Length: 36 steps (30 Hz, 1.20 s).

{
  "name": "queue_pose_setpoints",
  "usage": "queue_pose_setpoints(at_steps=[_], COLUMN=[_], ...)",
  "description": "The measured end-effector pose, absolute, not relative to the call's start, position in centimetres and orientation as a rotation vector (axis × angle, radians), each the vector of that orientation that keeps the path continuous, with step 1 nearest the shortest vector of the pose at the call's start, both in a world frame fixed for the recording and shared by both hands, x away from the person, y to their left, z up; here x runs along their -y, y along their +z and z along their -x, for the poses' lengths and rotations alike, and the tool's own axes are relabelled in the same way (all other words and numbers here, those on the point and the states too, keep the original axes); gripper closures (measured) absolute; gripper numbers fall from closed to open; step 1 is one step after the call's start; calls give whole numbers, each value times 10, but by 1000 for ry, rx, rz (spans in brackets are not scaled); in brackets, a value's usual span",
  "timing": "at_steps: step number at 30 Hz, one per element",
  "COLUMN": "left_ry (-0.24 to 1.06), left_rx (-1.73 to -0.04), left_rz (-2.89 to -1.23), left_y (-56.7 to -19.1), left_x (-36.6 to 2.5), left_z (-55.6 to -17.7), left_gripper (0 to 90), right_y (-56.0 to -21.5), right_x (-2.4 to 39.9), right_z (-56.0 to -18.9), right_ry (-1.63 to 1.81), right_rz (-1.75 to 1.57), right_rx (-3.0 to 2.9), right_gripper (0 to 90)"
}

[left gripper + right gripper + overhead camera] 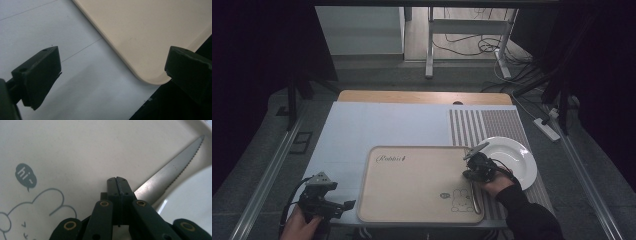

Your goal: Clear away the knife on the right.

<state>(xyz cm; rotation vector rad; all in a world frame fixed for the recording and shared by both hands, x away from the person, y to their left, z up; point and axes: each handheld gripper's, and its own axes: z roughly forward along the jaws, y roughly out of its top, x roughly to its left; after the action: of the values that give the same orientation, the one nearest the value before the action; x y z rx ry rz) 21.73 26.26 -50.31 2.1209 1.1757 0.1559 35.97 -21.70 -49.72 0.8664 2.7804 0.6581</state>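
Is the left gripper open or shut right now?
Open: the left gripper has its jaws wide apart, nothing between them, over the tray corner.

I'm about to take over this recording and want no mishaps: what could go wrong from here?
1. The right gripper is shut over the knife, whose serrated blade lies between the beige tray and the white plate; a careless lift could scrape or tip the plate.
2. The tray's near corner sits at the table's edge beside the open left gripper; a nudge may push it off.
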Motion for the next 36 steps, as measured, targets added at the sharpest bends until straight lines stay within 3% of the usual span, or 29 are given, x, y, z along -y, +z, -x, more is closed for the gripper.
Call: queue_pose_setpoints(at_steps=[12, 23, 33, 36], left_ry=[152, 149, 149, 148], left_rx=[-1180, -1181, -1181, -1181], left_rz=[-2115, -2114, -2113, -2113], left_y=[-503, -503, -503, -503], left_x=[-263, -263, -264, -264], left_z=[-217, -218, -218, -218], left_gripper=[17, 17, 17, 17], right_y=[-496, -490, -483, -481], right_x=[220, 217, 216, 217], right_z=[-357, -354, -350, -348], right_ry=[679, 757, 814, 838], right_rz=[-864, -862, -865, -853], right_rx=[-2770, -2757, -2732, -2723], right_gripper=[900, 821, 692, 595])
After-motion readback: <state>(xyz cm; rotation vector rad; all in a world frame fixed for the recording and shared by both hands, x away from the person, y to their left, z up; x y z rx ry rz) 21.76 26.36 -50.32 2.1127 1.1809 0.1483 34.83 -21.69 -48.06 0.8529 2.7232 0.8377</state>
